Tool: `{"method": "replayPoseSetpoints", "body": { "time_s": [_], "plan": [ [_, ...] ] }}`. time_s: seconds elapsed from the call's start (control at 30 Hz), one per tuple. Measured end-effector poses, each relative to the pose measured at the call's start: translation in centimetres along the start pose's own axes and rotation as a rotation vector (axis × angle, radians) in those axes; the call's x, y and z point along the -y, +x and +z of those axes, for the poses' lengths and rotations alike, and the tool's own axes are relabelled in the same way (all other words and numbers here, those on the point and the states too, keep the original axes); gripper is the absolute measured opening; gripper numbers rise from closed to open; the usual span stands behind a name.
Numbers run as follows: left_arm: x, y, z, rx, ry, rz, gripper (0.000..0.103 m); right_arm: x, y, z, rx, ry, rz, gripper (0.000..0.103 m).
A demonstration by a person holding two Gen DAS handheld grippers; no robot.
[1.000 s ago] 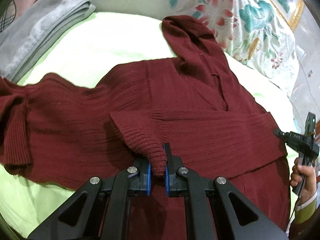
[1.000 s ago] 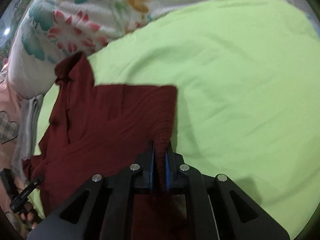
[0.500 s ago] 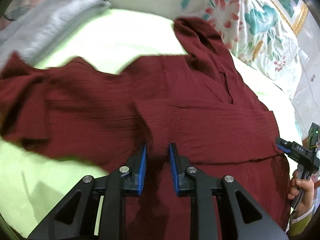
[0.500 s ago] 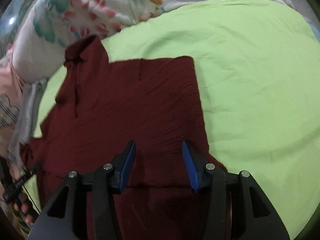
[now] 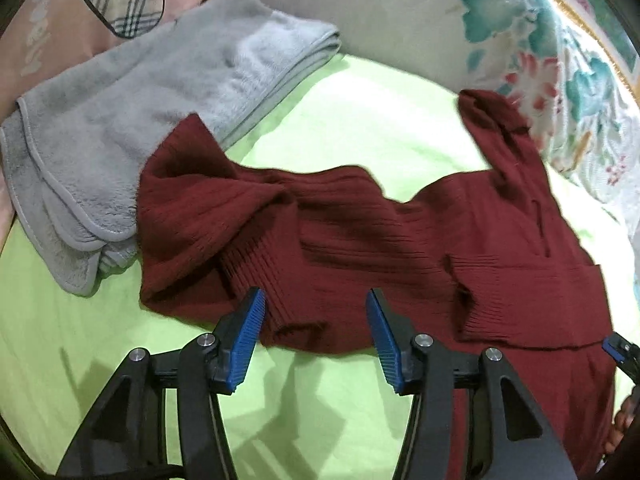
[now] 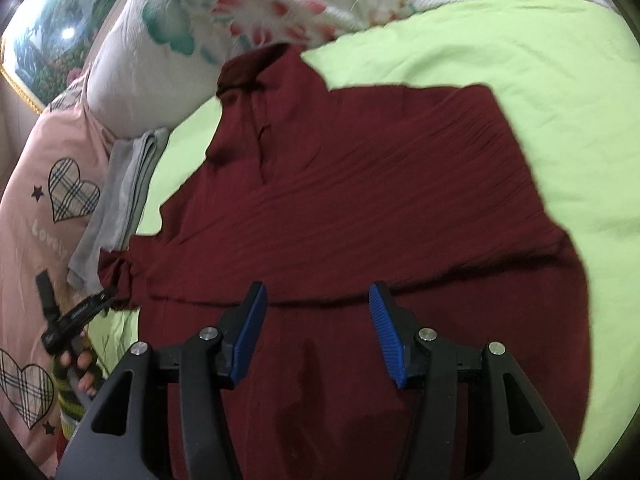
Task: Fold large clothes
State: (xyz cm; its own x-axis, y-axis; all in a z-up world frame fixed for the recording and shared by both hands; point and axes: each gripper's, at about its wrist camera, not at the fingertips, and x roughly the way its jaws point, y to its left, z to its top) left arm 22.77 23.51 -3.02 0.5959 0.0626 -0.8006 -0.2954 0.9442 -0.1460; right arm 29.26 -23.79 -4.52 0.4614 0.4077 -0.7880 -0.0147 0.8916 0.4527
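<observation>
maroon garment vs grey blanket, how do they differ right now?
The garment is maroon and ribbed; the blanket is grey and fleecy. The garment lies spread out with one sleeve bunched; the blanket is folded in neat layers. Both rest on the green sheet, and the sleeve end overlaps the blanket's edge.

I see the dark red ribbed knit sweater (image 5: pixel 360 248) lying spread on the lime green bed sheet (image 5: pixel 360 120). Left of the sweater, a folded grey fleece blanket (image 5: pixel 120 112) touches its bunched sleeve. Behind the sweater, the white floral pillow (image 6: pixel 208 32) meets its collar.
</observation>
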Motion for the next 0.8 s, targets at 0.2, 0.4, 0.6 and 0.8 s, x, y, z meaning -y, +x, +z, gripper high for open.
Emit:
{"method": "replayPoseSetpoints", "body": {
  "time_s": [0.2, 0.4, 0.6, 0.8],
  "plan": [
    [-1.0, 3.0, 0.6, -0.071, 0.021, 0.028, 0.01, -0.3, 0.2, -0.4, -0.007, -0.005, -0.005, 0.054],
    [-0.8, -0.6, 0.6, 0.021, -0.04, -0.119, 0.005, -0.6, -0.9, -0.7, 0.02, -0.009, 0.012, 0.054],
    [6.4, -4.7, 0.7, 0.129, -0.036, -0.36, 0.004, -0.4, -1.9, -1.2, 0.05, 0.008, 0.042, 0.054],
    [18.4, -4.7, 0.0, 0.139, 0.048, -0.554, 0.004, 1.9, -4.1, -1.3, 0.091, 0.06, 0.019, 0.054]
  ]
}}
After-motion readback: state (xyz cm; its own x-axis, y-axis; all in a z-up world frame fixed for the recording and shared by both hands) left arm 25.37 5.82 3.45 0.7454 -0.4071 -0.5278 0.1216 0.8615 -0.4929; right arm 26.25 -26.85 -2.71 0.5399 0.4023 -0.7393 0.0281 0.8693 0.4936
